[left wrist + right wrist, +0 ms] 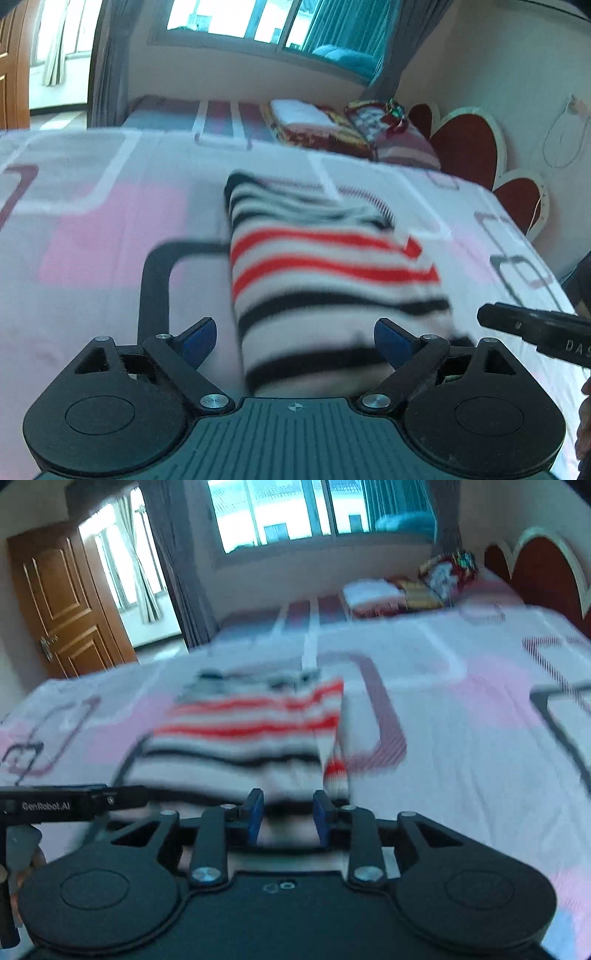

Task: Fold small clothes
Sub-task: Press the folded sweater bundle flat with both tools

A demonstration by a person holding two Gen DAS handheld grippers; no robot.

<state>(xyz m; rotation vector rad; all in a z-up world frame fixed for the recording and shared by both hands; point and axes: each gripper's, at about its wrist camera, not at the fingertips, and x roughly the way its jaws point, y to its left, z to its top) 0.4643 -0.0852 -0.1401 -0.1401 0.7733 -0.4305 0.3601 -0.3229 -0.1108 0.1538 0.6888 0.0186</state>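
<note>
Striped knitwear (pixel 332 280), banded in white, red and black, is seen folded into a compact bundle on a bed (pixel 92 229) covered by a pink and white sheet with outlined rectangles. At the left of the scene, the left gripper (pixel 295 339) is held wide apart, its blue pads (pixel 201 338) straddling the near end of the bundle without pressing on it. To the right, the right gripper (pixel 288 818) is set at a narrower gap just at the garment's near edge; whether cloth is pinched there cannot be told through the blur. The bundle's left edge is folded straight, while a loose striped part (pixel 336 771) hangs off its right side. Bare sheet is left on both sides and beyond. Folded bedding (pixel 317 125) is stacked at the far end, beside a red headboard (pixel 469 144) on the right.
</note>
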